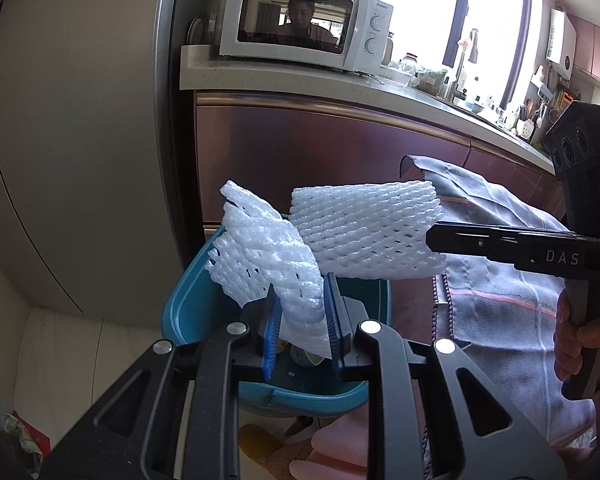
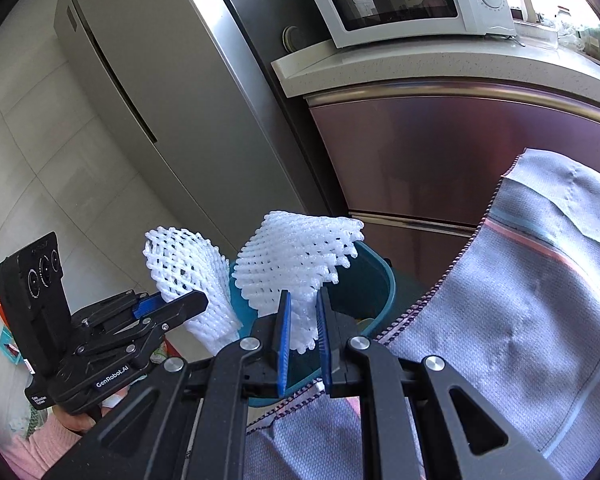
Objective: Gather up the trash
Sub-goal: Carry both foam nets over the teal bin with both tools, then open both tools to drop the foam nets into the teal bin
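My left gripper (image 1: 302, 286) is shut on a crumpled white foam fruit net (image 1: 260, 256), held just above a teal trash bin (image 1: 176, 308). From the right, my right gripper (image 1: 430, 240) reaches in, shut on a second, flatter foam net (image 1: 364, 232). In the right wrist view the right gripper (image 2: 303, 294) pinches that second net (image 2: 296, 260) between blue pads over the bin (image 2: 380, 280). The left gripper (image 2: 180, 304) is at the left, clamped on the first net (image 2: 180, 272). Both nets hang side by side over the bin's opening.
A grey cloth (image 1: 500, 280) (image 2: 520, 320) hangs right of the bin. Behind stand a maroon cabinet (image 1: 320, 152), a counter with a white microwave (image 1: 300, 24) and a tall grey fridge (image 2: 160, 80). Some scraps lie in the bin, and a red packet (image 1: 20, 436) on the floor.
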### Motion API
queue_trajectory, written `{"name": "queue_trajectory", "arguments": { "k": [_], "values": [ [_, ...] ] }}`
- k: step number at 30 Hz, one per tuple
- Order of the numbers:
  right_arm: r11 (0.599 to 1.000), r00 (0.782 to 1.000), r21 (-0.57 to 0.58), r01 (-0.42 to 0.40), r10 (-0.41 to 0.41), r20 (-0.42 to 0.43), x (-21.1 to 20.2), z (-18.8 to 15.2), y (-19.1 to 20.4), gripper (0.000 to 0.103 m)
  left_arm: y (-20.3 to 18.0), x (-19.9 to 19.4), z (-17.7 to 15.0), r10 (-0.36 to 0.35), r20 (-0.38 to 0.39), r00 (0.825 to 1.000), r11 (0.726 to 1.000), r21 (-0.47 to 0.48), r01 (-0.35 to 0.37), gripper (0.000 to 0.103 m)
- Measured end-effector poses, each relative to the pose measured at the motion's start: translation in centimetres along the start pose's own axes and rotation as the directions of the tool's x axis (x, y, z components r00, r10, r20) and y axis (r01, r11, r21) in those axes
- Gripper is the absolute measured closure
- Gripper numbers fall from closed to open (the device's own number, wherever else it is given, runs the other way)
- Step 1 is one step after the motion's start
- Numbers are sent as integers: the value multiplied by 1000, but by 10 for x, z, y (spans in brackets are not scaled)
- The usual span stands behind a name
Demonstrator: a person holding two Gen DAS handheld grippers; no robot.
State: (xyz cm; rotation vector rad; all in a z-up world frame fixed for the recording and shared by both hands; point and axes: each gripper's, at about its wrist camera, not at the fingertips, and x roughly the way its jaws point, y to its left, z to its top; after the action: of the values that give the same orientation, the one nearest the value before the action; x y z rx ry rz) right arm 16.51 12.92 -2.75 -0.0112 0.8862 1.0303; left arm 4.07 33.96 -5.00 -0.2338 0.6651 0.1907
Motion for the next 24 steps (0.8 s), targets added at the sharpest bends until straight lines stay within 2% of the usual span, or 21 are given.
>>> {"name": "queue_trajectory", "arguments": {
  "k": [16, 24],
  "values": [
    [1000, 996, -4, 24, -24, -82, 40, 7, 7, 92, 5, 32, -3, 8, -51, 999, 1000, -23, -9, 79],
    [999, 993, -8, 32, -33, -115, 60, 14, 12, 90, 6, 48, -4, 13, -84, 996, 1000, -15, -14, 70]
  ]
}}
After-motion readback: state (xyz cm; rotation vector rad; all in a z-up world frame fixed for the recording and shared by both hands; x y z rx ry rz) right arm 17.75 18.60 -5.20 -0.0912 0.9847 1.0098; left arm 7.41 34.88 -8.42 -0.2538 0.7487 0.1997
